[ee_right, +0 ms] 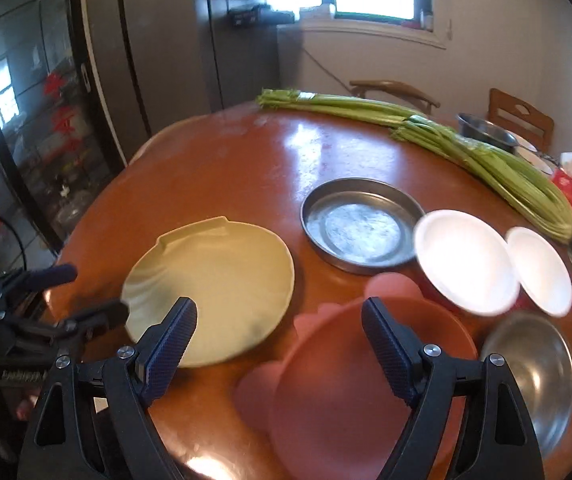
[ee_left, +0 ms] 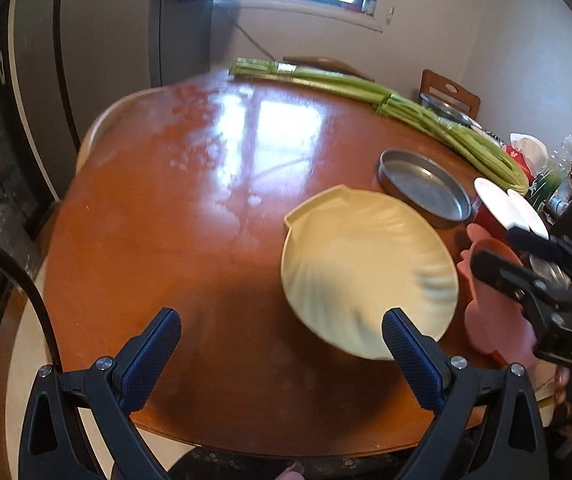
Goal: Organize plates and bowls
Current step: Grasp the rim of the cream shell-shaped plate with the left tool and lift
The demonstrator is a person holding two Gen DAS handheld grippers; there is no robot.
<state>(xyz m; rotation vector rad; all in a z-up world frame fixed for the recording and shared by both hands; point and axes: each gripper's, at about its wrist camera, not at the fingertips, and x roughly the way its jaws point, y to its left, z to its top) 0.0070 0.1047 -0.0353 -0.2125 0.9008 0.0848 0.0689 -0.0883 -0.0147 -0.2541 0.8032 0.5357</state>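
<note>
A cream shell-shaped plate (ee_left: 361, 276) (ee_right: 214, 288) lies on the round wooden table (ee_left: 174, 216). My left gripper (ee_left: 282, 344) is open and empty just in front of it, the right finger near its rim; it also shows in the right wrist view (ee_right: 86, 292). My right gripper (ee_right: 280, 336) is open and empty above a pink flower-shaped plate (ee_right: 345, 384) with a reddish dish on it; it shows in the left wrist view (ee_left: 501, 252). A metal pan (ee_right: 359, 226) (ee_left: 425, 188), two white bowls (ee_right: 465, 260) (ee_right: 541, 270) and a steel bowl (ee_right: 533, 368) stand nearby.
A long bunch of celery (ee_right: 425, 132) (ee_left: 385, 100) lies across the far side of the table. More dishes and packets (ee_right: 565, 168) crowd the far right edge. Wooden chairs (ee_right: 519, 118) stand behind, a fridge (ee_right: 158, 52) at the back left.
</note>
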